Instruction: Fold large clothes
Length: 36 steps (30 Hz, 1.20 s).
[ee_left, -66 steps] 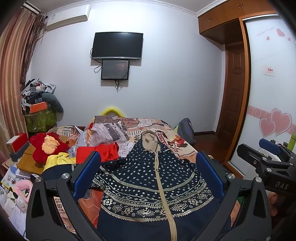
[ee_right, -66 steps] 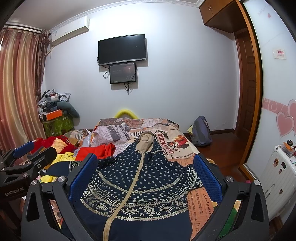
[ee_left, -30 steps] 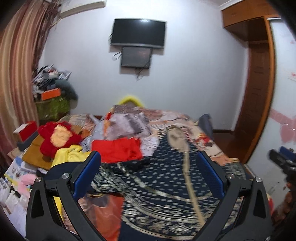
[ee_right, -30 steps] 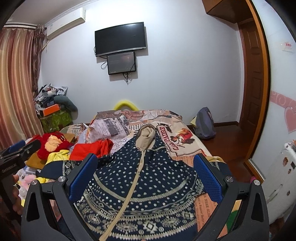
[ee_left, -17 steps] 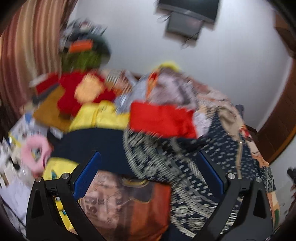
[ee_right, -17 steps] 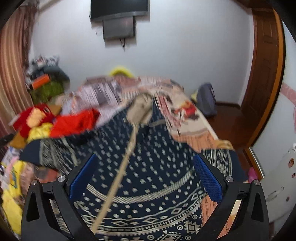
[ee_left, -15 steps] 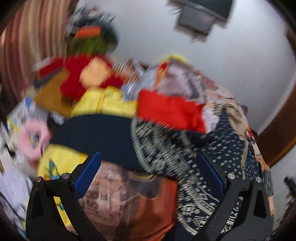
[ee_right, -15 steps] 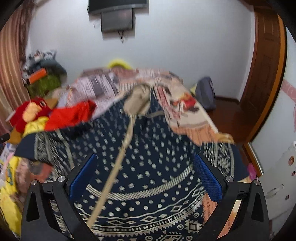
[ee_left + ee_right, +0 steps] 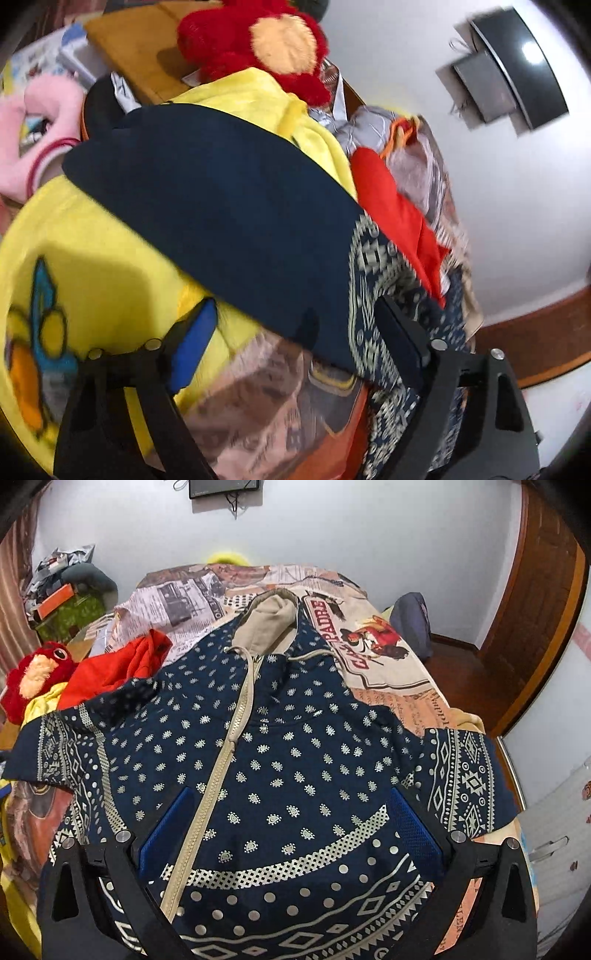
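Left gripper (image 9: pixel 295 343) hangs over the navy patterned hoodie's plain sleeve (image 9: pixel 221 206), jaws closing with the sleeve's edge between them, pads not yet pressing; right gripper (image 9: pixel 291 823) stands wide above the hoodie (image 9: pixel 295 760), which lies spread flat on the bed (image 9: pixel 388 653), zipper (image 9: pixel 218 775) up.

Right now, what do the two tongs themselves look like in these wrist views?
Both are alike. The left tongs have two matte black angular arms with triangular cut-outs, silver round bolt heads at the joints, and blue pads on the inner faces. The right tongs match: black frame, silver bolts, blue pads with a fine mesh-like texture. No cables, markings, hands or sleeves show.
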Motion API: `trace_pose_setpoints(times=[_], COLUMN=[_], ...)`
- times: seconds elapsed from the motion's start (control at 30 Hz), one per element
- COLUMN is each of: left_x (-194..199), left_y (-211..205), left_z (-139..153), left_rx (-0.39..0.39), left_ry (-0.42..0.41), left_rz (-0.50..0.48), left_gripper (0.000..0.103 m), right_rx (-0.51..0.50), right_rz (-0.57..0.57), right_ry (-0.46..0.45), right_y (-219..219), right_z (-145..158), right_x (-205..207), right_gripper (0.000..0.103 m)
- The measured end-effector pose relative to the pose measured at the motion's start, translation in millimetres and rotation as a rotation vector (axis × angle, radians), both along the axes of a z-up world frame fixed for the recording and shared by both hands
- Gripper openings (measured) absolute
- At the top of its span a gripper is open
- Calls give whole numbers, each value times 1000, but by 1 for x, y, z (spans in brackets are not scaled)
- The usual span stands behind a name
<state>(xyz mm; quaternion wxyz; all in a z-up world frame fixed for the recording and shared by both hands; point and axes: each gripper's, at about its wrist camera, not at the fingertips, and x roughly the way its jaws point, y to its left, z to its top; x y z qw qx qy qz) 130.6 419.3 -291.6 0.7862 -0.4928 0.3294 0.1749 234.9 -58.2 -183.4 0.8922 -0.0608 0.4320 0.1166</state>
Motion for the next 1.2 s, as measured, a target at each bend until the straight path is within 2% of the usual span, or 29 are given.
trace_pose_setpoints(times=[0.07, 0.2, 0.27, 0.33, 0.37, 0.43, 0.53, 0.63, 0.77, 0.83, 0.87, 0.97, 1.03, 1.2], left_x=[2, 13, 19, 23, 25, 27, 28, 32, 39, 41, 43, 57, 67, 108], left_y=[9, 13, 11, 8, 10, 8, 3, -4, -17, -26, -30, -57, -74, -132], left_z=[-3, -1, 2, 6, 6, 10, 21, 38, 71, 91, 99, 140, 159, 197], left_rx=[-18, 8, 30, 64, 82, 139, 219, 290, 363, 400, 417, 558, 608, 657], left_ry=[-13, 11, 31, 84, 108, 172, 216, 232, 206, 148, 136, 79, 45, -77], left_rz=[12, 22, 31, 42, 46, 54, 54, 40, 25, 8, 4, -26, -65, -211], left_gripper=[85, 84, 78, 52, 46, 25, 15, 13, 13, 4, 4, 4, 4, 3], right_rx=[-2, -26, -23, -24, -19, -13, 1, 6, 25, 35, 39, 38, 39, 64], right_rz=[1, 0, -6, -12, -14, -18, -21, -25, -28, -31, -31, -28, -25, -28], right_ry=[4, 4, -6, -17, -23, -32, -47, -60, -82, -93, -101, -117, -124, -127], right_y=[3, 7, 6, 5, 4, 3, -1, -5, -12, -14, -15, -19, -22, -33], right_z=[-3, -4, -2, 2, 5, 9, 18, 25, 36, 41, 43, 46, 46, 43], right_x=[2, 2, 0, -2, -3, -6, -10, -13, -17, -20, -20, -23, -23, -22], right_gripper=[103, 103, 103, 103, 103, 103, 103, 103, 103, 103, 103, 103, 103, 103])
